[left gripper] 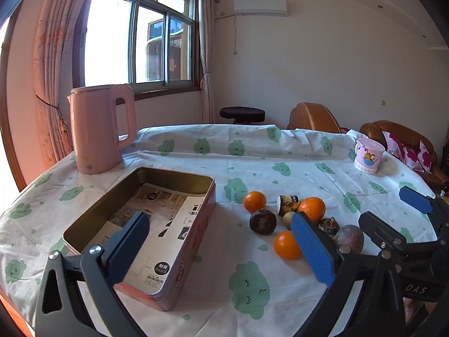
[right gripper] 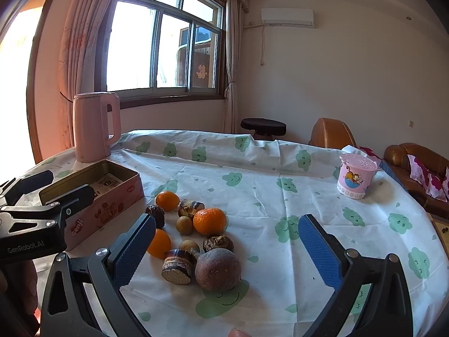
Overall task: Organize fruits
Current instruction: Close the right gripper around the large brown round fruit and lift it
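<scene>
An open pink tin box (left gripper: 196,241) lined with printed paper lies left of a cluster of fruit on the cloth. The cluster holds three oranges (left gripper: 311,208), a purple-brown passion fruit (right gripper: 218,269), cane pieces (right gripper: 176,266), longans (right gripper: 184,225) and dark knobbly fruits (left gripper: 263,221). My left gripper (left gripper: 221,245) is open, with one pad over the box and the other before the oranges. My right gripper (right gripper: 227,250) is open just short of the passion fruit, holding nothing. In the right wrist view, the left gripper (right gripper: 56,189) hangs beside the tin box (right gripper: 112,205).
A pink kettle (left gripper: 98,132) stands behind the box at the table's far left. A pink cartoon cup (right gripper: 355,178) sits far right near the edge. A dark stool (right gripper: 263,126) and brown sofa (left gripper: 398,134) lie beyond the table. The cloud-print tablecloth (right gripper: 280,185) is wrinkled.
</scene>
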Motion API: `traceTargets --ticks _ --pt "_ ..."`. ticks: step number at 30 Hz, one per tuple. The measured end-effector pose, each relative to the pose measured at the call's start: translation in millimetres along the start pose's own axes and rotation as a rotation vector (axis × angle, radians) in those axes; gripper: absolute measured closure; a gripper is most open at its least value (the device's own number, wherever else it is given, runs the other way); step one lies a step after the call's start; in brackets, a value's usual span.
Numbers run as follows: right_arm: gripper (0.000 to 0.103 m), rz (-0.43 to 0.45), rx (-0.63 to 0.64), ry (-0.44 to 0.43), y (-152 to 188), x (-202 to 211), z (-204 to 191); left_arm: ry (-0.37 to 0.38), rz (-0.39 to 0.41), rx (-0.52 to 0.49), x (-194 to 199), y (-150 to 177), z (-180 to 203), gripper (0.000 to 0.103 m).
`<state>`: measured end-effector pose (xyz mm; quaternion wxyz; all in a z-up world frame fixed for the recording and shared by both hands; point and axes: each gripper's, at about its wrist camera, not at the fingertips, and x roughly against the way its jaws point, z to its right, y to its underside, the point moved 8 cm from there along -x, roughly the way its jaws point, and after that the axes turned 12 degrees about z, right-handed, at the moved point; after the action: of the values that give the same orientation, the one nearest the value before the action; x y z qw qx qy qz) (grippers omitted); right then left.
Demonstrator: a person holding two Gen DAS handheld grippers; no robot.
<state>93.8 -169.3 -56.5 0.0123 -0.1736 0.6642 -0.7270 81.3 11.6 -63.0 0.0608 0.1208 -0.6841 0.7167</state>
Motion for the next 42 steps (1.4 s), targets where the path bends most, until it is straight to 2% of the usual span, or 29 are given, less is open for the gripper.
traceTargets --ticks 7,8,12,17,19,21,25,26,29,32,35,38,42 --pt "0.004 -0.101 0.005 -0.028 25.3 -17.3 2.7 0.026 -0.041 -0.006 -9.5 15.5 9.8 0.000" --pt "0.007 -0.120 0.007 -0.035 29.2 -20.3 2.0 0.030 -0.045 -0.007 -10.4 16.5 11.6 0.000" --pt "0.029 -0.185 -0.011 -0.047 42.5 -28.5 5.2 0.039 -0.051 -0.009 -10.6 19.1 14.2 0.000" --pt "0.029 -0.251 -0.049 -0.064 57.0 -39.7 10.1 0.062 -0.063 -0.015 -12.1 23.0 21.6 0.001" --pt "0.036 -0.285 -0.056 -0.103 62.0 -42.5 5.6 0.078 -0.071 -0.019 -12.4 25.0 26.5 0.001" --pt "0.051 -0.287 -0.080 -0.150 62.3 -41.3 2.3 0.101 -0.080 -0.019 -12.5 26.8 32.2 0.008" --pt "0.051 -0.249 -0.108 -0.140 57.4 -33.4 9.4 0.141 -0.110 -0.025 -14.8 32.1 45.0 0.012" --pt "0.051 -0.236 -0.105 -0.118 55.9 -31.4 14.2 0.152 -0.120 -0.030 -15.5 33.7 49.1 0.017" --pt "0.051 -0.207 -0.098 -0.041 52.8 -28.8 34.9 0.190 -0.151 -0.032 -18.4 37.9 62.8 0.022" --pt "0.051 -0.206 -0.088 0.035 55.3 -29.0 57.2 0.231 -0.183 -0.047 -21.2 43.7 80.7 0.034" --pt "0.051 -0.208 -0.117 0.037 56.2 -28.4 68.7 0.261 -0.213 -0.064 -24.3 48.8 96.6 0.043" --pt "0.051 -0.208 -0.118 0.028 56.4 -28.6 69.6 0.270 -0.222 -0.077 -26.9 49.2 106.4 0.044" --pt "0.051 -0.205 -0.143 0.017 57.0 -26.8 71.6 0.282 -0.238 -0.107 -29.3 52.6 118.4 0.050"
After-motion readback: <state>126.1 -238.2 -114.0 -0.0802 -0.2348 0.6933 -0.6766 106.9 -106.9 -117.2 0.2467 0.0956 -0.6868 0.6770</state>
